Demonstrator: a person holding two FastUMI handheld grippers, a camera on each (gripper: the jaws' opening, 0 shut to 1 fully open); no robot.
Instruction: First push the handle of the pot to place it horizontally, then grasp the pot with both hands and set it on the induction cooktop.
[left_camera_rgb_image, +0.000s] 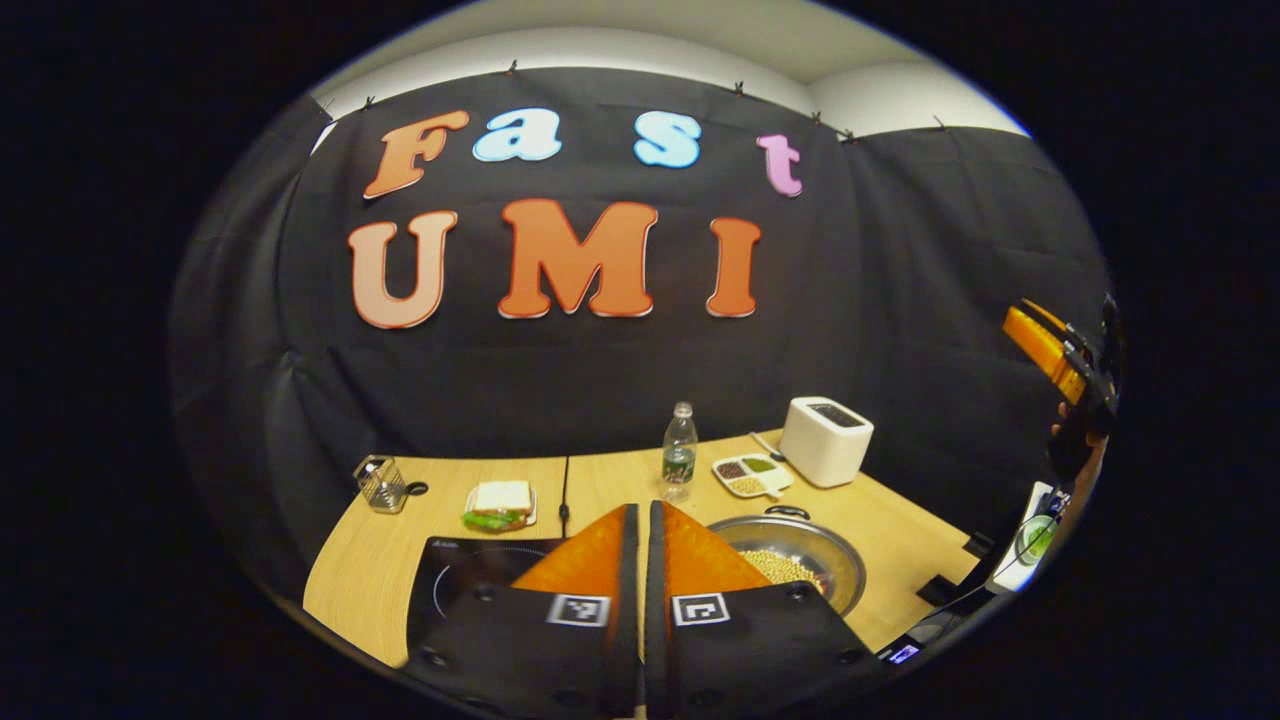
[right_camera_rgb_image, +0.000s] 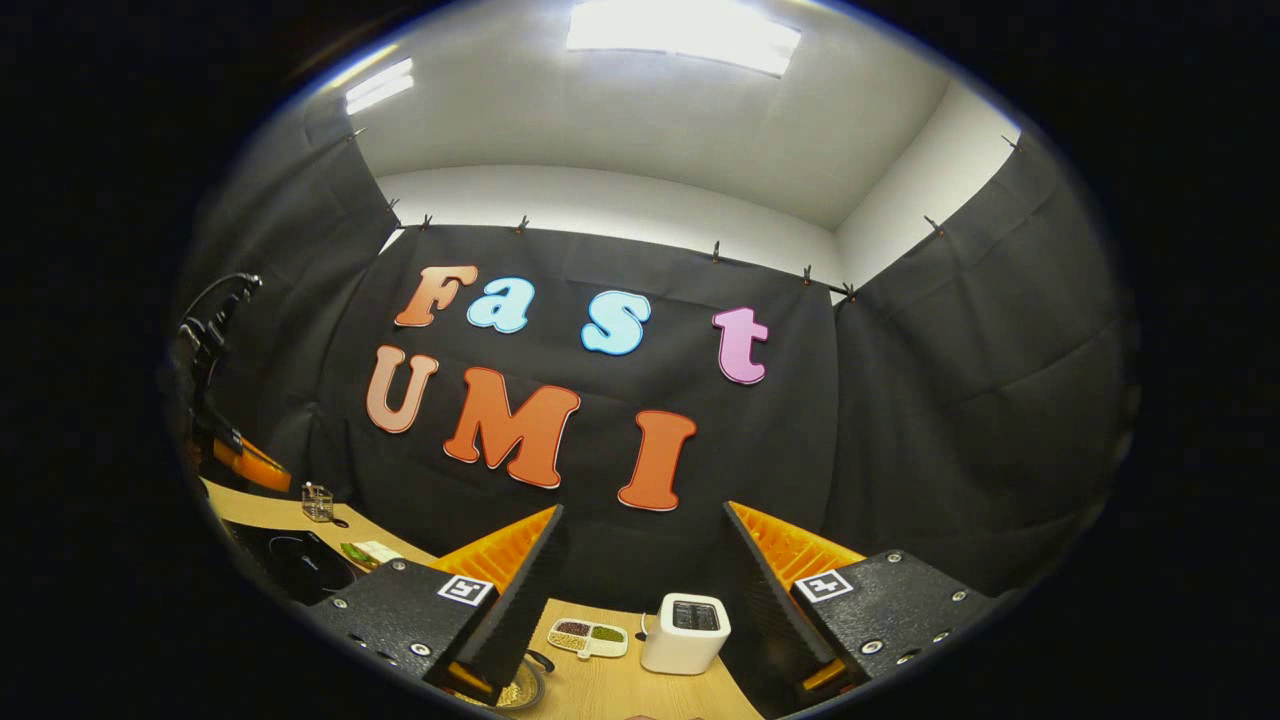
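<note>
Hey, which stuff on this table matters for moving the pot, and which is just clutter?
For the job: pot, induction cooktop, left gripper, right gripper.

Lying about: toaster, water bottle, sandwich, divided dish, glass jar.

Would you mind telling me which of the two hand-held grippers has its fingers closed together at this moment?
The left hand-held gripper: its fingers meet with barely a slit between them, above the pot. The right hand-held gripper has its fingers spread wide apart.

Left tongs (left_camera_rgb_image: 640, 520) closed above pot (left_camera_rgb_image: 800, 560) of beans, induction cooktop (left_camera_rgb_image: 470, 580) beside, wooden table (left_camera_rgb_image: 380, 560)
</note>
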